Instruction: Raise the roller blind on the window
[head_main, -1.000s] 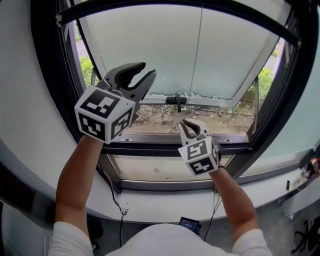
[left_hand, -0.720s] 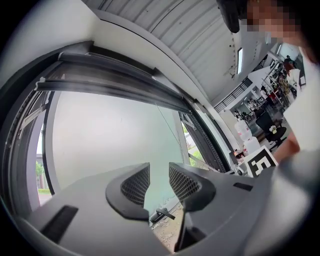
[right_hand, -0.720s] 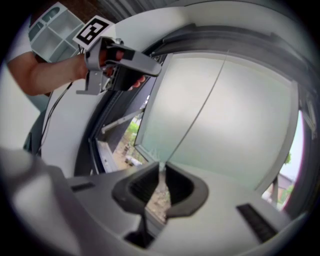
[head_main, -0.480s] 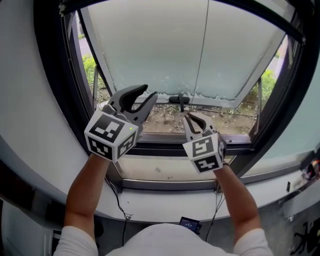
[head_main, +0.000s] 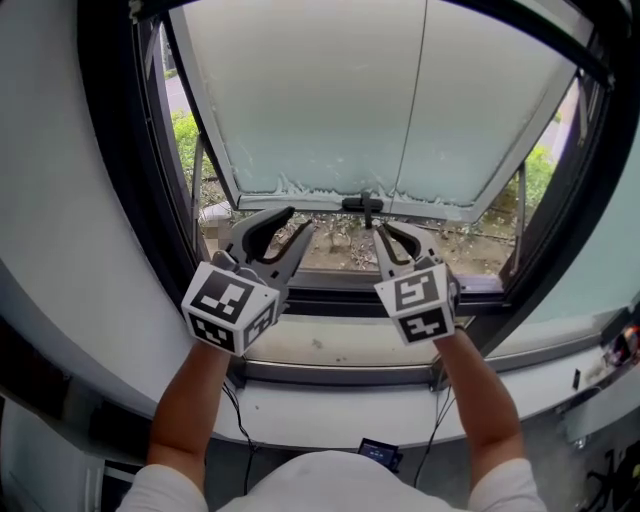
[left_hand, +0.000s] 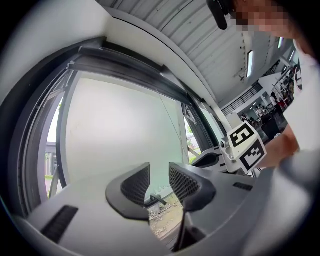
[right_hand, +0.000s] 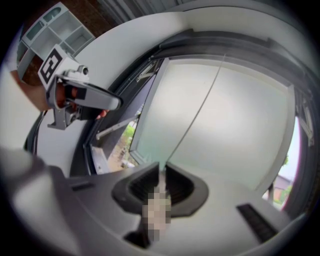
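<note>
The roller blind (head_main: 330, 100) covers most of the window. Its ragged bottom edge hangs above the black frame (head_main: 120, 220), leaving an open strip of ground below. The right gripper (head_main: 388, 232) points level at the pane, clamped on the thin cord (head_main: 424, 90). The left gripper (head_main: 297, 220) — jaws apart, empty — sits just beside it, both forearms stretched forward.
</note>
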